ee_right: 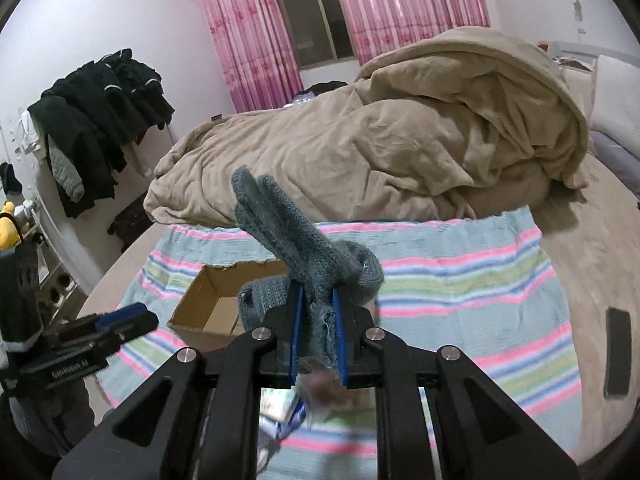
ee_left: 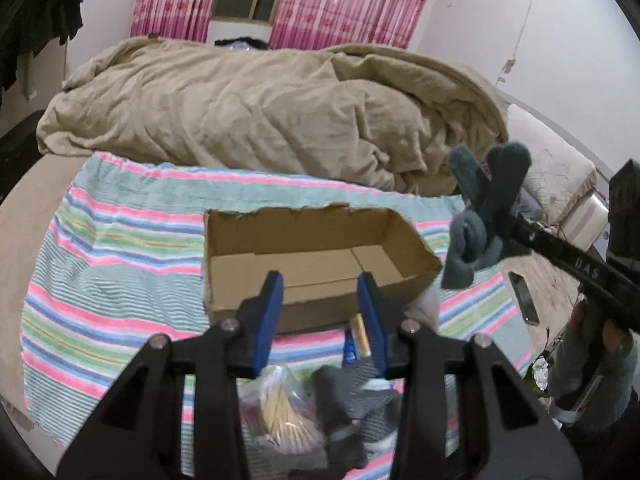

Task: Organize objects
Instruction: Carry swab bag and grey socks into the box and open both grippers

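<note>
My right gripper [ee_right: 318, 294] is shut on grey-blue knitted gloves [ee_right: 298, 236] and holds them in the air; they also show in the left wrist view [ee_left: 486, 208], up and right of the box. An open cardboard box [ee_left: 316, 256] lies empty on the striped cloth [ee_left: 112, 272]; it shows in the right wrist view [ee_right: 212, 296] too. My left gripper [ee_left: 320, 284] is open and empty, just above the box's near wall. Below it lie a bag of wooden sticks [ee_left: 284, 412], a dark grey garment [ee_left: 356, 408] and a small blue and yellow item [ee_left: 356, 340].
A rumpled beige duvet [ee_left: 260, 112] fills the bed behind the cloth. A phone [ee_left: 524, 296] lies on the bed at the right, and shows as a dark slab in the right wrist view [ee_right: 618, 364]. Dark clothes [ee_right: 96, 120] hang at the left wall.
</note>
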A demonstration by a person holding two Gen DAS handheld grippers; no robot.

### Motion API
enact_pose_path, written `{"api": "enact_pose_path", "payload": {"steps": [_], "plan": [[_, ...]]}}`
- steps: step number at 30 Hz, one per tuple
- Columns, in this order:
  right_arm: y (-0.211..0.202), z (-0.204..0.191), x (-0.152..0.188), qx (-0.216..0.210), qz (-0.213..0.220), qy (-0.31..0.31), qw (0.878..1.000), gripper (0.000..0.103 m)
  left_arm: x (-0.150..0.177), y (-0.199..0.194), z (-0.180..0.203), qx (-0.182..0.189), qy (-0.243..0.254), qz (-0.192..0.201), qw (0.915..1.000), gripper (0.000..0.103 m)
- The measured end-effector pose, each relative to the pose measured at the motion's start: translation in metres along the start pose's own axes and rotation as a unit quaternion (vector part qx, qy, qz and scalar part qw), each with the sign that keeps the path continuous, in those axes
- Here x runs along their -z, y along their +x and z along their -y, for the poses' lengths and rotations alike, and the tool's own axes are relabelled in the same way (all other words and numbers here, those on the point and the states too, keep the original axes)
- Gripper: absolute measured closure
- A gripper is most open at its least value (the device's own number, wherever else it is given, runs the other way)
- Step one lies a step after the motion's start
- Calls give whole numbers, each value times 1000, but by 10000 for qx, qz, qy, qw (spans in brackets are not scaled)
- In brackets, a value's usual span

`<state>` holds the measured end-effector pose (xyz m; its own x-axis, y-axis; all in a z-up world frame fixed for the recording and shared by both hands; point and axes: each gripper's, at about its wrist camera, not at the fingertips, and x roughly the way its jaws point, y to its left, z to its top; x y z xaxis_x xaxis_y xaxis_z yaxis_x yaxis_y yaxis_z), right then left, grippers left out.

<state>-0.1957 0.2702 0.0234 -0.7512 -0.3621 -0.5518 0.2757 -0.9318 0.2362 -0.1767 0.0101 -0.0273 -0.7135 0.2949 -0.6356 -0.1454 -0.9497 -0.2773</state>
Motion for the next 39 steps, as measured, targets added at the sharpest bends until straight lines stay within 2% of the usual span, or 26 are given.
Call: {"api": "enact_pose_path", "payload": {"steps": [3, 4, 7, 8, 9, 10, 11, 15, 18, 19, 20, 21, 24, 29, 34, 39], "plan": [[8, -1, -5, -33, 7, -32, 10000, 88, 10, 8, -10, -119, -58, -289, 9995, 59], [9, -2, -5, -54, 17, -41, 10000, 88, 18, 11, -16, -276, -134, -481, 9984, 58], [10, 0, 1, -104, -20, 4, 9999, 88, 40, 14, -29, -376, -385, -878, 9947, 56], [10, 1, 3, -105, -36, 36, 9999, 88, 47, 14, -30, -438, -402, -942, 9938, 49], [9, 2, 7, -104, -53, 74, 9999, 88, 54, 15, -31, -501, -404, -996, 9929, 34], [7, 4, 11, -109, -72, 111, 9999, 88, 63, 17, -31, -577, -445, -1073, 9916, 27], [6, 4, 13, -116, -86, 137, 9998, 88, 69, 19, -32, -592, -497, -1123, 9907, 24], [-5, 3, 22, -151, -122, 196, 9996, 88, 86, 35, -31, -423, -414, -1352, 9890, 24], [-11, 3, 27, -163, -151, 222, 9995, 88, 98, 48, -34, -167, -584, -1466, 9873, 26], [-13, 3, 30, -165, -153, 231, 9995, 88, 103, 52, -34, -135, -617, -1503, 9866, 30], [-15, 3, 31, -171, -154, 242, 9994, 88, 106, 53, -36, -59, -679, -1504, 9863, 42], [-18, 3, 33, -174, -151, 257, 9994, 88, 108, 52, -37, -14, -750, -1512, 9857, 49], [-22, 3, 36, -180, -151, 280, 9993, 87, 107, 41, -37, 42, -810, -1379, 9871, 59], [-25, 4, 36, -194, -123, 282, 9993, 87, 88, 14, -33, -61, -669, -910, 9936, 59], [-32, -1, 26, -209, 53, 174, 9996, 87, 52, -11, -25, -54, -520, -372, 9979, 59], [-23, 1, 6, -136, 172, 63, 9997, 87, 19, -14, -15, 28, -334, 18, 9994, 59]]}}
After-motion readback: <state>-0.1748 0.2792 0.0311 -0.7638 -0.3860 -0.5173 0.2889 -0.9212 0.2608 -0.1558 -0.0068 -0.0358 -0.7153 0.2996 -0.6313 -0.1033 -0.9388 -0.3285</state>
